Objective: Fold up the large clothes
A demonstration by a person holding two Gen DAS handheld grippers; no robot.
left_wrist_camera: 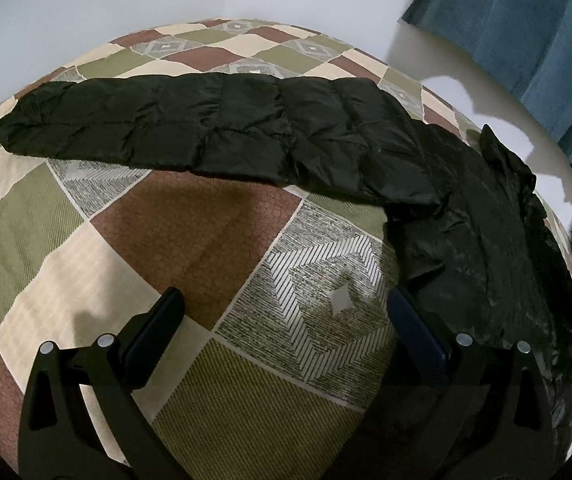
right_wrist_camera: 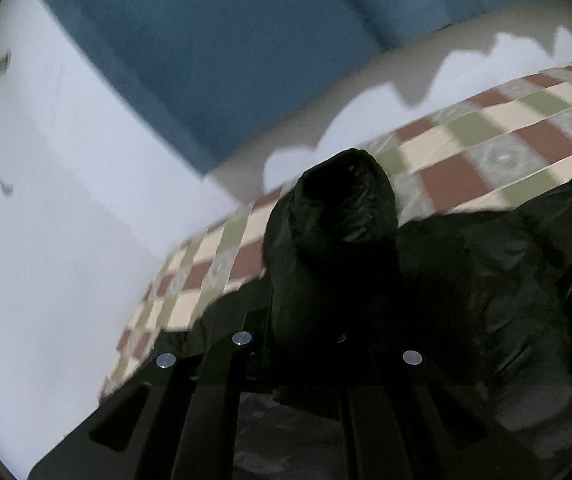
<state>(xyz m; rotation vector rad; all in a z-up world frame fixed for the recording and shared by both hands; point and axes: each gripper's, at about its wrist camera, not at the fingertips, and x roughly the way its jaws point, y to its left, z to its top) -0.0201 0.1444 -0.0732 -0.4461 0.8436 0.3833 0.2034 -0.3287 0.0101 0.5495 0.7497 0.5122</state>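
A black padded jacket [left_wrist_camera: 466,216] lies on a checkered bedspread [left_wrist_camera: 189,232]. One long sleeve [left_wrist_camera: 189,124] stretches flat to the left across the far part of the bed. My left gripper [left_wrist_camera: 286,312] is open and empty above the bedspread, its right finger at the jacket's near edge. In the right wrist view my right gripper [right_wrist_camera: 318,312] is shut on a fold of the jacket [right_wrist_camera: 338,208], which bunches up between the fingers and stands lifted above the bedspread [right_wrist_camera: 486,140]. The rest of the jacket [right_wrist_camera: 506,264] spreads to the right.
A white wall [left_wrist_camera: 85,0] runs behind the bed. A blue curtain [left_wrist_camera: 526,40] hangs at the right beyond the bed's edge; it also shows in the right wrist view [right_wrist_camera: 225,40]. The right wrist view is blurred.
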